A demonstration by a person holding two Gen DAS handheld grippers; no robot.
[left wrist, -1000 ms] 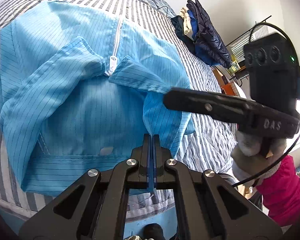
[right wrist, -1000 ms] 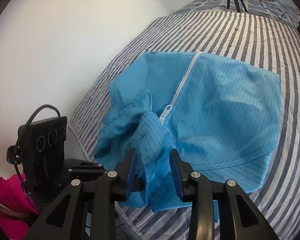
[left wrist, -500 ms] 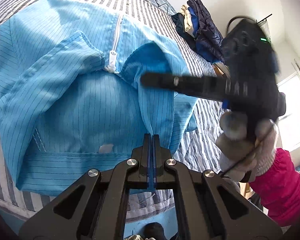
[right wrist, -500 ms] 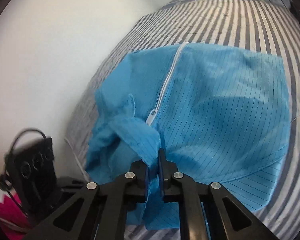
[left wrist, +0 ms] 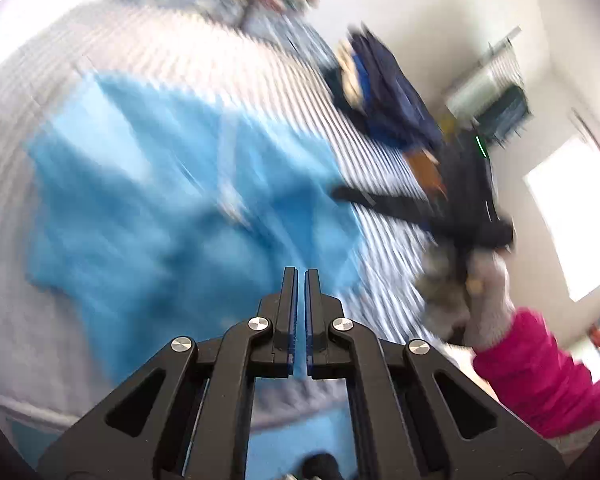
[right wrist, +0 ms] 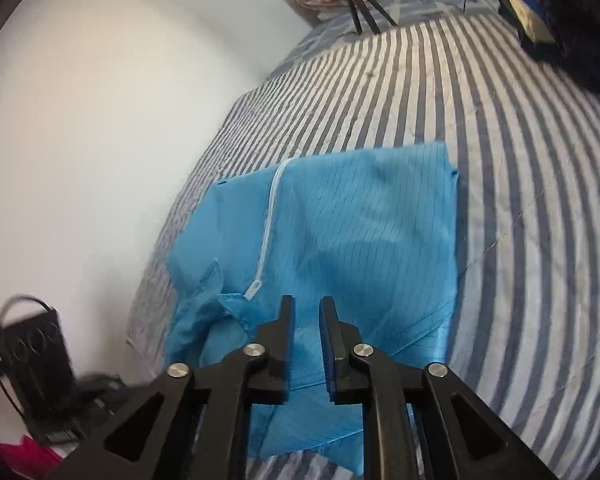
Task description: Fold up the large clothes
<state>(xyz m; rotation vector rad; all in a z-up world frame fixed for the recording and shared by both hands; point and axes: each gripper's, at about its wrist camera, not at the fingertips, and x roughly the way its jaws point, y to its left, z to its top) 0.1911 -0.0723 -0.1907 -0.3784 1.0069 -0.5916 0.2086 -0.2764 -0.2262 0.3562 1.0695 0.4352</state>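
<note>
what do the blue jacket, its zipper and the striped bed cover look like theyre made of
Blue jacket: thin woven synthetic, probably; slight sheen, fine dark grid lines, soft creases. Zipper: white, likely plastic; matte, no metallic glint. Striped bed cover: woven, cotton-like cloth, matte and lightly wrinkled; stitched lines hint at quilting, though the fibre is uncertain.

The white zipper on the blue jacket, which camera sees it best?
The right wrist view. There the zipper runs sharp and clear down the blue jacket to its pull. In the left wrist view everything is smeared by motion, so the zipper is only a pale streak on the jacket.
</note>
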